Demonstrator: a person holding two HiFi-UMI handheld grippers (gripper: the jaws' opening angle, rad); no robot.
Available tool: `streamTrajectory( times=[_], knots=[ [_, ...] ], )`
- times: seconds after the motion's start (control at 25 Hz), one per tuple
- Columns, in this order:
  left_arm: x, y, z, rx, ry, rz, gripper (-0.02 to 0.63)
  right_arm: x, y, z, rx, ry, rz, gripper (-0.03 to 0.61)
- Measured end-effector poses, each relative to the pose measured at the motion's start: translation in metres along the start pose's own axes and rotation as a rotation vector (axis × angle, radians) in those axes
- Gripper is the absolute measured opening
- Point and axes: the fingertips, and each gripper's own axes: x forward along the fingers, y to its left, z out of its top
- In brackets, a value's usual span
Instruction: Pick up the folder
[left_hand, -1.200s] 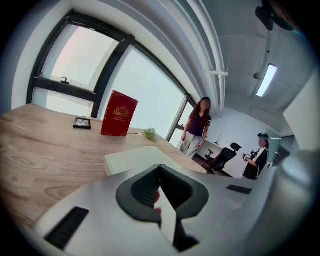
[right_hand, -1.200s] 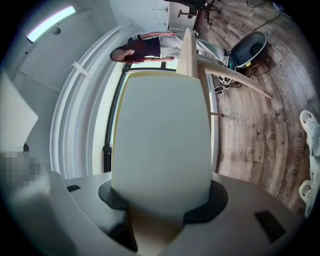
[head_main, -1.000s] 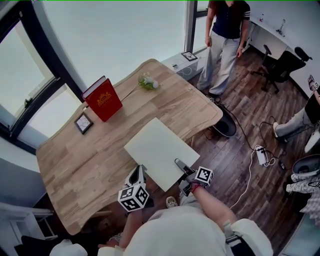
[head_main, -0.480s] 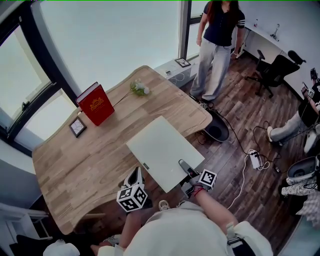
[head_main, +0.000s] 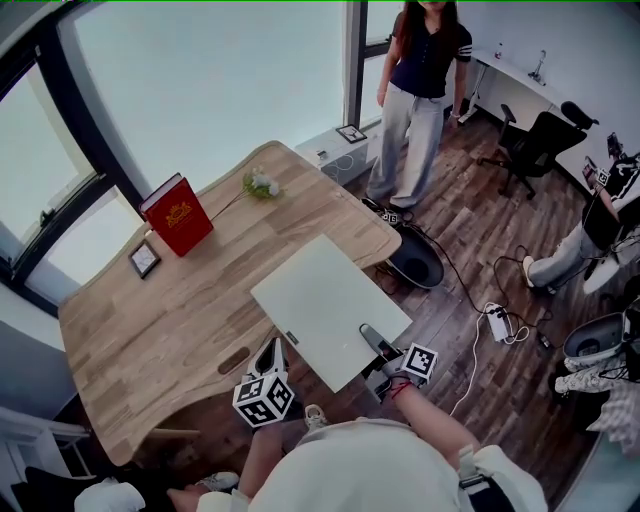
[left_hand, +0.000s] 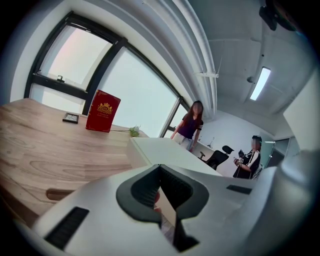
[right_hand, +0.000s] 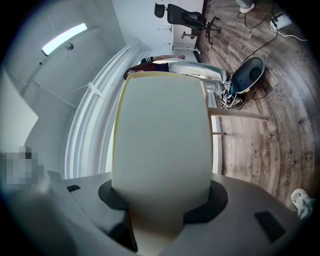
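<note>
The folder (head_main: 325, 300) is a flat, pale white sheet-like case, held up off the wooden table (head_main: 170, 310) and hanging partly over the floor. My right gripper (head_main: 372, 340) is shut on its near right edge. In the right gripper view the folder (right_hand: 162, 130) fills the middle and sits clamped between the dark pads (right_hand: 112, 195) of the right gripper (right_hand: 162, 197). My left gripper (head_main: 272, 354) hangs just under the folder's near left corner, jaws together with nothing in them. In the left gripper view, the left gripper (left_hand: 161, 167) points toward the folder (left_hand: 165, 150) ahead.
A red book (head_main: 178, 215) stands at the table's far side, with a small picture frame (head_main: 144, 260) and a flower sprig (head_main: 260, 184) nearby. A person (head_main: 415, 95) stands past the table's far corner. Cables, a power strip (head_main: 495, 322), a round dark bin (head_main: 413, 262) and an office chair (head_main: 530, 150) lie to the right.
The folder has risen off the table in my right gripper and come toward me, out past the table's near edge. My left gripper moved along below it.
</note>
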Motion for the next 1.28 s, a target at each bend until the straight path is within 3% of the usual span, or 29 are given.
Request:
streamTrajectory(
  times=[0.52,1.28],
  knots=[
    [-0.025,-0.049,-0.023,0.039,-0.008,-0.027,0.02,-0.081,0.004,0.011,-0.016,-0.033,-0.017,0.276],
    [-0.051,-0.114,-0.075,0.077,0.006,-0.128,0.02,-0.197,-0.014,0.017,0.008,-0.142,-0.061,0.276]
  ],
)
